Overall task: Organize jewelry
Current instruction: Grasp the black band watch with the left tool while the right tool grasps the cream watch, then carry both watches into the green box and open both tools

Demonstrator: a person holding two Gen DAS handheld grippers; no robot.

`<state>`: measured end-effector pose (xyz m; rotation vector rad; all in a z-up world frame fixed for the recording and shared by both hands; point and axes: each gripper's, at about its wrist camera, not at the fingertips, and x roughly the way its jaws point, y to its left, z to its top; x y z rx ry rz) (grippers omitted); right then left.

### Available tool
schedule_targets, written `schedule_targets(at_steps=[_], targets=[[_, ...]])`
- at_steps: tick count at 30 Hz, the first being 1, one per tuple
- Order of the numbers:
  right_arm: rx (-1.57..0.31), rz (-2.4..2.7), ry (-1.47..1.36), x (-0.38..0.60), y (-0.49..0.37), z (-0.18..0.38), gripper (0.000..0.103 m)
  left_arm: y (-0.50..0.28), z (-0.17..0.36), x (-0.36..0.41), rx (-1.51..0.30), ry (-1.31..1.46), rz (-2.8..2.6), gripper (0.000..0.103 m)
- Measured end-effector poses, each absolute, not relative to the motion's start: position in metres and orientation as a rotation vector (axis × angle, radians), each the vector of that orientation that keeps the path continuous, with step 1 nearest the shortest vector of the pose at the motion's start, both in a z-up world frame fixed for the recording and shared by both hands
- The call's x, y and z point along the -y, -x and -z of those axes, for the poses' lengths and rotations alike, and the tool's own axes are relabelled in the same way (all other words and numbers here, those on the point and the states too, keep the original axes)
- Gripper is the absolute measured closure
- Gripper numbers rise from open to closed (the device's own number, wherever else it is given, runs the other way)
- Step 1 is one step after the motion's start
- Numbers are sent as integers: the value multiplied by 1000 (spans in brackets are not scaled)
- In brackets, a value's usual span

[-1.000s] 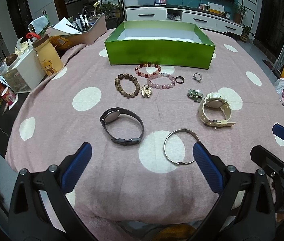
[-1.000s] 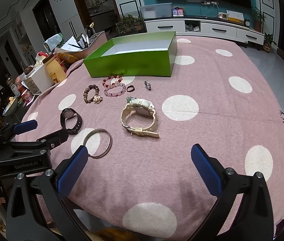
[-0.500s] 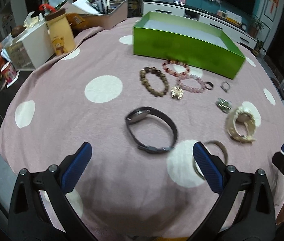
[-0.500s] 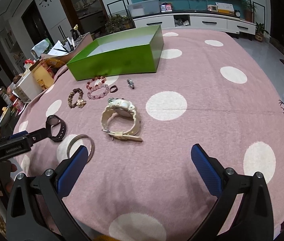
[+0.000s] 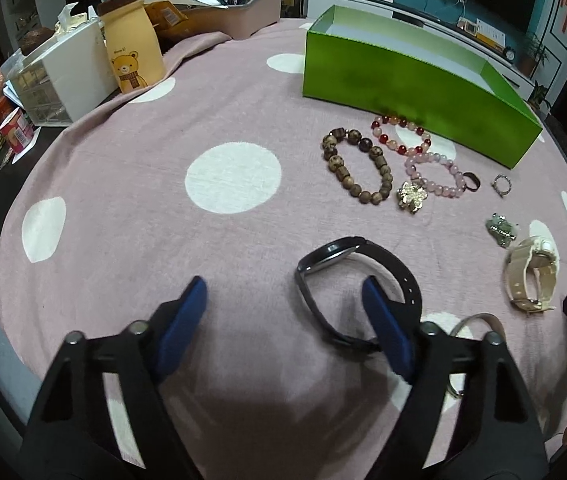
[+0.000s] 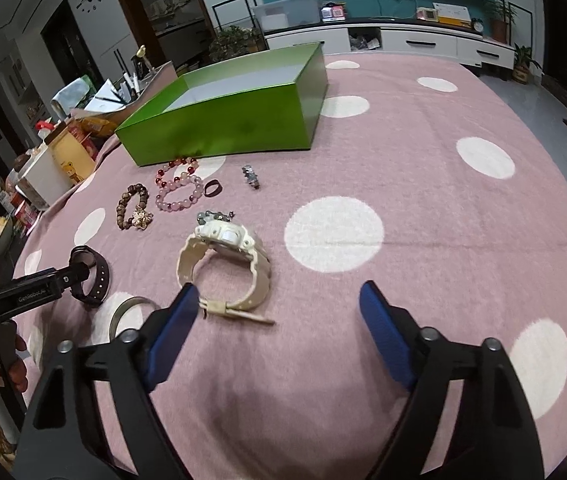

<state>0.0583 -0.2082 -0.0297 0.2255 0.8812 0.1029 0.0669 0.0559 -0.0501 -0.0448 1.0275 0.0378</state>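
Note:
A black watch (image 5: 357, 286) lies on the pink dotted cloth, and my open left gripper (image 5: 283, 328) stands at it, its right finger inside the strap loop. A cream watch (image 6: 223, 268) lies just ahead of my open, empty right gripper (image 6: 279, 332). A silver bangle (image 6: 127, 312) lies between the watches. A brown bead bracelet (image 5: 357, 166), two pink and red bead bracelets (image 5: 419, 152), a gold brooch (image 5: 411, 196), two rings and a green charm (image 5: 501, 230) lie before the open green box (image 5: 411, 80).
At the table's left edge stand a bear-print bag (image 5: 133, 52), a white drawer box (image 5: 63, 76) and a tray of pens (image 5: 231, 12). The pink cloth (image 6: 423, 200) stretches wide to the right. A TV cabinet stands behind.
My left gripper has moved forward and down onto the black watch, its jaws narrower than before. My right gripper has moved closer to the cream watch.

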Motion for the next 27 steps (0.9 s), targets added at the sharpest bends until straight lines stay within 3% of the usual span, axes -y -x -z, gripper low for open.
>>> schedule_targets(at_steps=[4,7,11,13,15,27], targets=[[-890,-121,-194,201,-72,33,39,-72,55,-55,-1045,37,-29,51],[-897,-126,-153,194,-80,37,49,-74,56,-53,-1042,25,-23,58],[-914,-123,-111,188,-89,44,65,-76,56,-53,-1030,13,-10,84],[-917,-129,-97,186,-90,47,78,-77,55,-52,-1023,9,-3,88],[-904,-136,-84,184,-89,48,85,-77,55,-52,-1015,12,4,89],[-846,-150,-153,202,-77,32,87,-73,40,-48,-956,36,66,92]])
